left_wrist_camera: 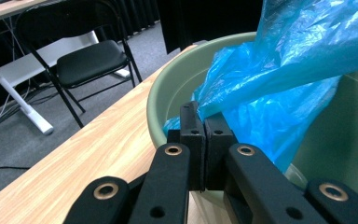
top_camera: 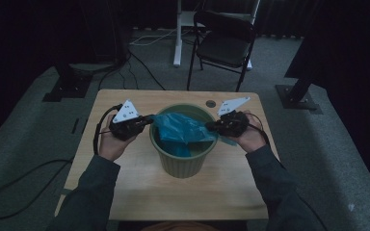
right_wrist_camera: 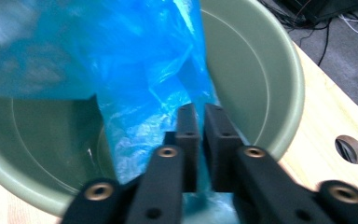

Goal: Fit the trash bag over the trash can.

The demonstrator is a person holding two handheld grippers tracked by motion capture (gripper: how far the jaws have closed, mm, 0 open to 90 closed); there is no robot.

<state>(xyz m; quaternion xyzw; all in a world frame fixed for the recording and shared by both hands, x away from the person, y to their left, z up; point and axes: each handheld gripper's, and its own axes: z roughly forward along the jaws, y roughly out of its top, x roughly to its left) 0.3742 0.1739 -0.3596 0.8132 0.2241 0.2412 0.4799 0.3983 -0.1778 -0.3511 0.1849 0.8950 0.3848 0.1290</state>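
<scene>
Scene: sitting at a wooden table (top_camera: 125,178), working a blue bag (top_camera: 180,127) into a green bin (top_camera: 180,163) standing mid-table, nearer the far edge than the near one.
Bag: hanging partly inside the bin, bunching toward its middle, draping over the right rim and spilling outside there; not yet spread around the rim.
Left gripper (top_camera: 147,120): hovering at the bin's left rim, jaws fully closed and pinching a corner of bag film right at the tips, as the left gripper view shows (left_wrist_camera: 204,122).
Right gripper (top_camera: 212,127): hovering at the bin's right rim, jaws drawn in to a thin gap with blue film running between them (right_wrist_camera: 200,122); judging it as gripping the bag, though the pinch itself is blurring in that view.
Step in hand: apparently lining the bin, holding the bag's mouth at two opposite sides above the rim.
Progress: looking early; mouth held but not opened out, body of the bag crumpled rather than lying against the wall.
Next move: probably calling for pulling the two grips apart to stretch the mouth, then lowering each edge outward over the rim while keeping the film from slipping free.
Risk: thin film tearing or sliding out, light bin shifting toward a table edge.
Beyond: folding chair (top_camera: 224,41) standing past the far edge.
</scene>
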